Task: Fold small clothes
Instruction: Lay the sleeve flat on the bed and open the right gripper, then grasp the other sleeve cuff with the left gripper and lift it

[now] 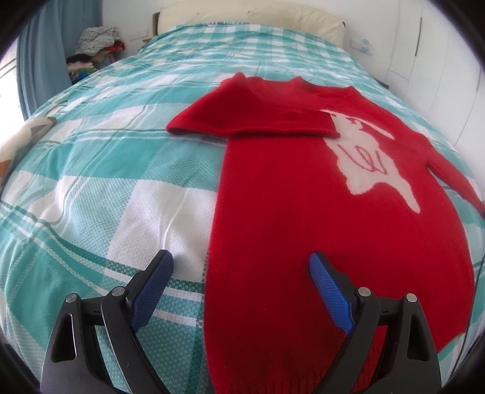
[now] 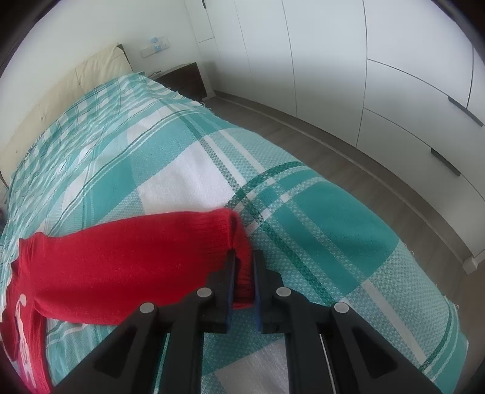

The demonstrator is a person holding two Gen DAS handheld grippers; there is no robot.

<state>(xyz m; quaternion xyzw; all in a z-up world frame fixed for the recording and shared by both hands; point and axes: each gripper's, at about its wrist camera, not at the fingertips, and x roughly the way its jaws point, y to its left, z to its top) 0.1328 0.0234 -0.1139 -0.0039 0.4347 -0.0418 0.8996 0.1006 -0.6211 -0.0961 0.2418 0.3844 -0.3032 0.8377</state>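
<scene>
A red knitted sweater (image 1: 288, 227) with a white figure (image 1: 372, 157) lies flat on the checked teal and white bedspread (image 1: 106, 181). Its left sleeve (image 1: 248, 118) is folded across the chest. My left gripper (image 1: 241, 256) is open, low over the sweater's lower left side edge, one blue pad over the bedspread and the other over the red knit, with nothing gripped. In the right wrist view my right gripper (image 2: 245, 254) is shut on the cuff (image 2: 242, 239) of the other sleeve (image 2: 136, 257), which stretches out from the body towards the bed's side.
A cream headboard (image 1: 251, 15) closes the far end of the bed. A pile of clothes (image 1: 97, 45) sits by the blue curtain (image 1: 42, 60). On the right side are a dark nightstand (image 2: 182, 78), wooden floor (image 2: 363, 169) and white wardrobe doors (image 2: 363, 60).
</scene>
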